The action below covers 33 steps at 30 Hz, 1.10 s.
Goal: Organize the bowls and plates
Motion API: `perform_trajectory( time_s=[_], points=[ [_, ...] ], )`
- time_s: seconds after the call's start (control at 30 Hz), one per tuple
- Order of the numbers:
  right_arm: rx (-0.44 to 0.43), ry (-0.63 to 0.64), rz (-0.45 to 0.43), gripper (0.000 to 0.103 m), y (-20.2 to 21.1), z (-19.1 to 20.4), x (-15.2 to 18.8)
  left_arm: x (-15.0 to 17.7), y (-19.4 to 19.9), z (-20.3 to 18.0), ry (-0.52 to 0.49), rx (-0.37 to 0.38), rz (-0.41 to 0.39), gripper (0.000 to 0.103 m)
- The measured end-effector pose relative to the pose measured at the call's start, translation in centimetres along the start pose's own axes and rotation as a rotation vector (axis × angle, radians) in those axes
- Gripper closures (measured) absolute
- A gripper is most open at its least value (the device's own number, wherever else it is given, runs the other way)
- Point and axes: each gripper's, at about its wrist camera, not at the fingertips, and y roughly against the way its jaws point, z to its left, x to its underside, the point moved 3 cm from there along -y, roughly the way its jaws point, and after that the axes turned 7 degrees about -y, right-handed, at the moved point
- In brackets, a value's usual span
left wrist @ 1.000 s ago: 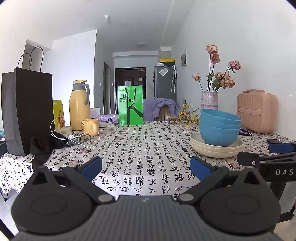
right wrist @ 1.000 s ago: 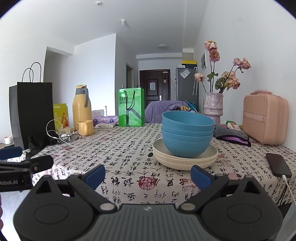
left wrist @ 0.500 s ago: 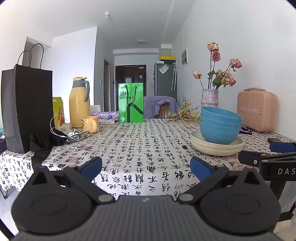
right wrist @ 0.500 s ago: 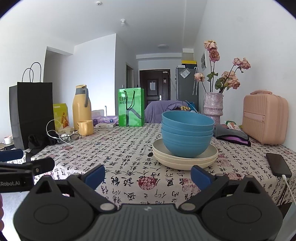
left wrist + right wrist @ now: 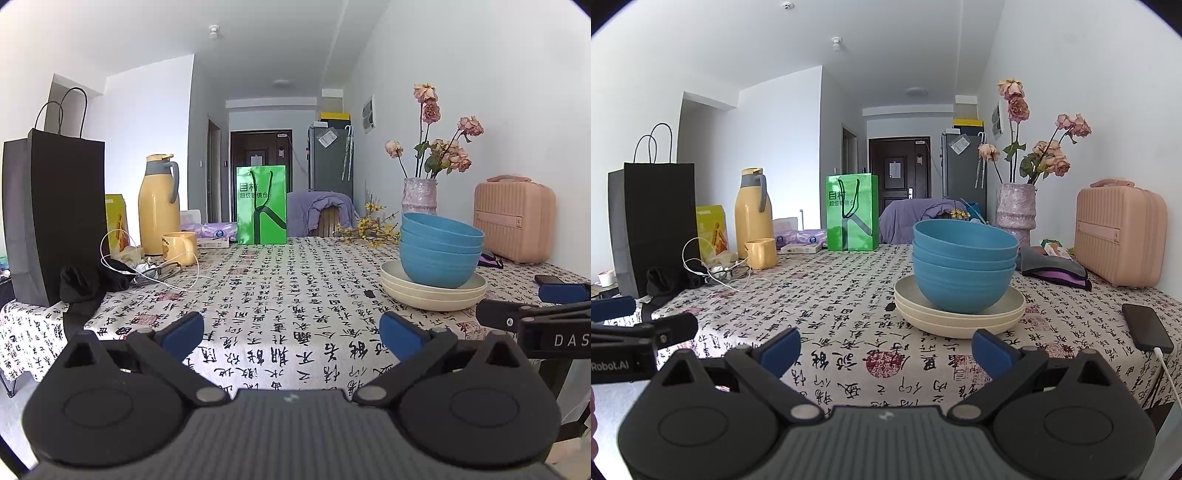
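Judging by the matte finish, the three nested blue plastic-looking bowls (image 5: 964, 273) are likely light, stiff and not fragile; surface may be a bit slick. They sit on a stack of shallow cream plates (image 5: 960, 314) on the calligraphy-print tablecloth (image 5: 849, 332). The best hold for a bowl is probably the top rim, one finger inside and one outside; for a plate, the raised edge.

The right gripper (image 5: 886, 349) is spread wide and empty, with the stack just ahead at 1 o'clock, not touching. The left gripper (image 5: 291, 332) is also spread and empty; the stack is well apart at 2 o'clock. A black phone (image 5: 1147, 326) lies near, at the right gripper's 3 o'clock.
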Motion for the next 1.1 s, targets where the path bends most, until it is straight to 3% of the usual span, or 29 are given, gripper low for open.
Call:
perform_trajectory(
  time_s=[1.1],
  points=[
    [-0.002,0.006,-0.001,0.004,0.13,0.08,0.16,-0.03,-0.01,-0.14,-0.003,-0.005,0.009,0.0]
  ],
)
